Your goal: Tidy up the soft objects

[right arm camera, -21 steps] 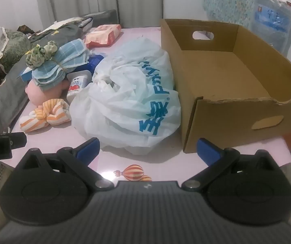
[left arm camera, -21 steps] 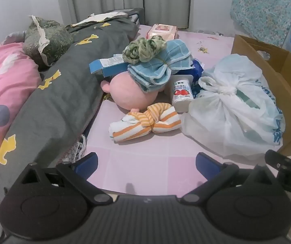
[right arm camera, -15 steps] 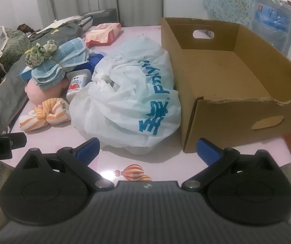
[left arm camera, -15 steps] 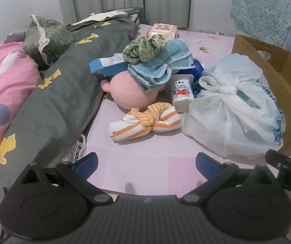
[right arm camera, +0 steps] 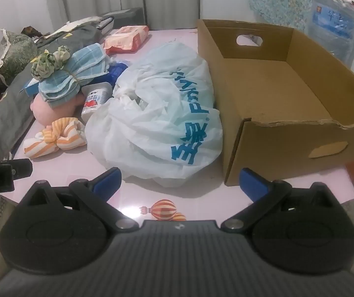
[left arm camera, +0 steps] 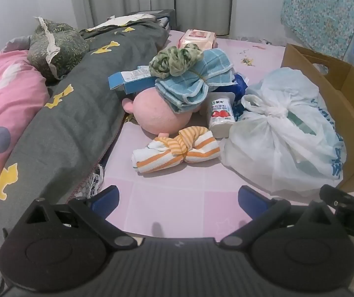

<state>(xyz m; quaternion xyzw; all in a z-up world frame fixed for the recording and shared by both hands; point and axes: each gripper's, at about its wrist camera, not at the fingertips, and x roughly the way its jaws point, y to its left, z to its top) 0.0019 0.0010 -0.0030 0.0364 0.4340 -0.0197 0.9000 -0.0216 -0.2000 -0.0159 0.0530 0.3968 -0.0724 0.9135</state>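
Blue-tipped fingers stand spread on both tools: your left hand-held gripper (left arm camera: 178, 199) and your right hand-held gripper (right arm camera: 179, 180) each hover with nothing between the fingers, low over the near edge of the pink table (left arm camera: 177, 198).

Just beyond your left hand-held gripper, slightly right of its centre line, lies one orange-striped towel bundle (left arm camera: 177, 149), tied at its middle, its long axis running left to right across your view. From the right wrist view this same bundle (right arm camera: 55, 137) sits far off to the left. Directly ahead of your right hand-held gripper, close to the fingers, is one knotted white plastic bag (right arm camera: 157, 121) with blue lettering, its length running near to far; it touches the one cardboard box (right arm camera: 288, 133) on its right, whose open interior shows bare.

Behind the striped bundle you have one pink plush toy (left arm camera: 157, 116), and lying on top of it one blue checked towel bundle (left arm camera: 194, 84), tied at the middle, long axis slanting from near left to far right. One green scrunched cloth (left arm camera: 174, 60) rests on its far left end. One small white bottle (left arm camera: 220, 117) with a red label stands between plush and bag. Farthest back lies one pink wipes pack (left arm camera: 196, 37). Along the left runs one grey quilt (left arm camera: 78, 113).
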